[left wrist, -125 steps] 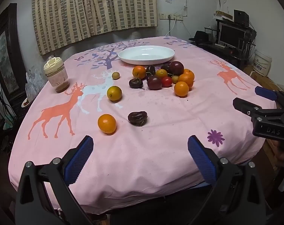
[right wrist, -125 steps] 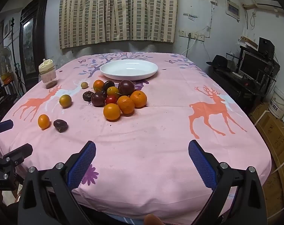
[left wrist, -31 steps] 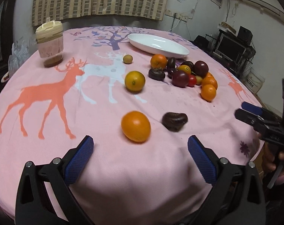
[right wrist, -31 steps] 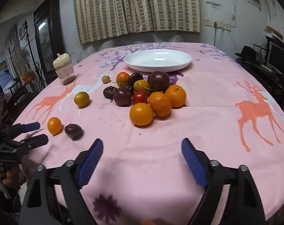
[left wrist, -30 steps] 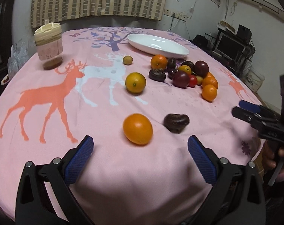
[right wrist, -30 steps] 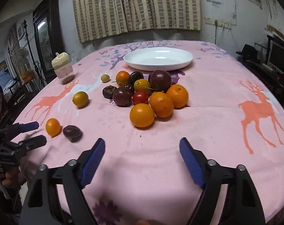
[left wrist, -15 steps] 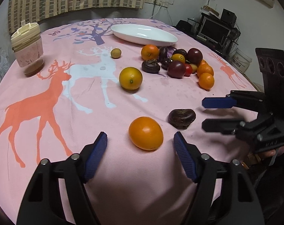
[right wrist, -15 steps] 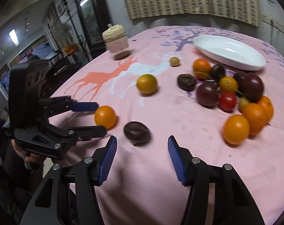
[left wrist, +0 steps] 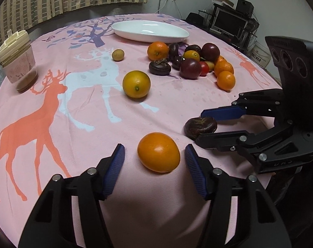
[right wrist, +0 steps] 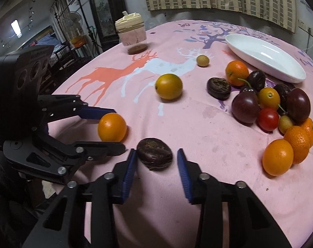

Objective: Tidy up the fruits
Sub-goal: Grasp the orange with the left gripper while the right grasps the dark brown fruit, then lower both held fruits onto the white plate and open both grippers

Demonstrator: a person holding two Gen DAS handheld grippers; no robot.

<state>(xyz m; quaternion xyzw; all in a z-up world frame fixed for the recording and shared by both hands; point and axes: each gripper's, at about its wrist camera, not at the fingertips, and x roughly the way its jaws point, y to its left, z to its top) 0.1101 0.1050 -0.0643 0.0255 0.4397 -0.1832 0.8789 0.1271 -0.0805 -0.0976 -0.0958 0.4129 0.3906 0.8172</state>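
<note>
An orange (left wrist: 158,152) lies on the pink tablecloth between the fingers of my open left gripper (left wrist: 154,150), with gaps on both sides; it also shows in the right wrist view (right wrist: 112,127). A dark wrinkled fruit (right wrist: 154,153) lies between the fingers of my open right gripper (right wrist: 156,155); in the left wrist view it (left wrist: 200,126) sits between the right gripper's fingers (left wrist: 222,112). A white oval plate (left wrist: 150,31) stands empty at the back. A pile of oranges, dark plums and a red tomato (left wrist: 194,64) lies in front of it.
A lidded jar (left wrist: 17,61) stands at the back left. A yellow-orange fruit (left wrist: 136,84) and a small yellowish fruit (left wrist: 117,55) lie apart from the pile. The table edge is close below both grippers. Shelves and monitors stand at the far right.
Both grippers have moved forward and narrowed. The left one now straddles the orange, the right one straddles the dark wrinkled fruit. No fruit has moved.
</note>
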